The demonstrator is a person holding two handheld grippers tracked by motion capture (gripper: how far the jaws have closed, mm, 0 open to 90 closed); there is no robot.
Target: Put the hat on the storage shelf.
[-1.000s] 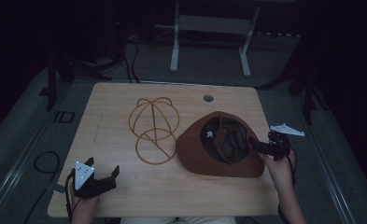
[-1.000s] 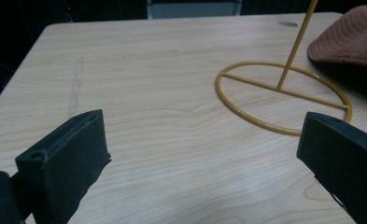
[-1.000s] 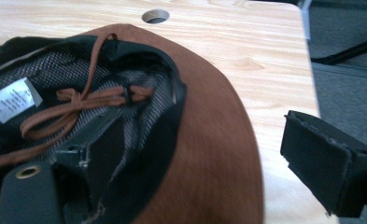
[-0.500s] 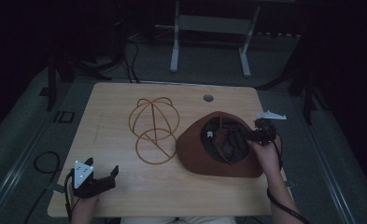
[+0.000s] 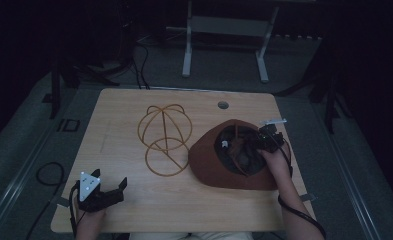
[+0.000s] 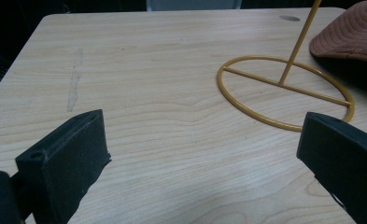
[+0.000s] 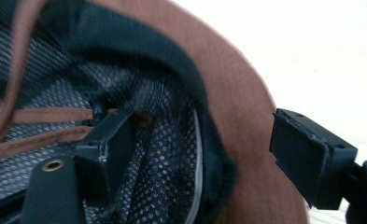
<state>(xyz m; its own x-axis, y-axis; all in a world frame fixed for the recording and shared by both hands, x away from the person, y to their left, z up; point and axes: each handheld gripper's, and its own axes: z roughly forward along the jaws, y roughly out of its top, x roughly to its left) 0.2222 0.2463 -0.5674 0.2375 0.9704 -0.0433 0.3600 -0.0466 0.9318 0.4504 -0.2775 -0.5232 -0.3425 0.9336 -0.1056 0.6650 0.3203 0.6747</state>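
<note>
Your right gripper [image 5: 262,141] straddles the brown hat's [image 5: 209,162] rim with jaws spread, while your left gripper [image 5: 109,189] rests spread near the wire stand [image 5: 165,139].

place: dim lab or studio | cues: lone wooden table [image 5: 134,110], grey carpet [image 5: 24,150], floor cables [image 5: 46,172], metal stand [image 5: 224,30]

Left gripper [image 5: 115,187] rests low at near-left, jaws spread wide, held by left hand [image 5: 90,216]. Right gripper [image 5: 256,142] reaches in from far-right, jaws parted, straddling hat [image 5: 219,165] brim; right hand [image 5: 278,162] behind it, forearm angled from near edge.
</note>
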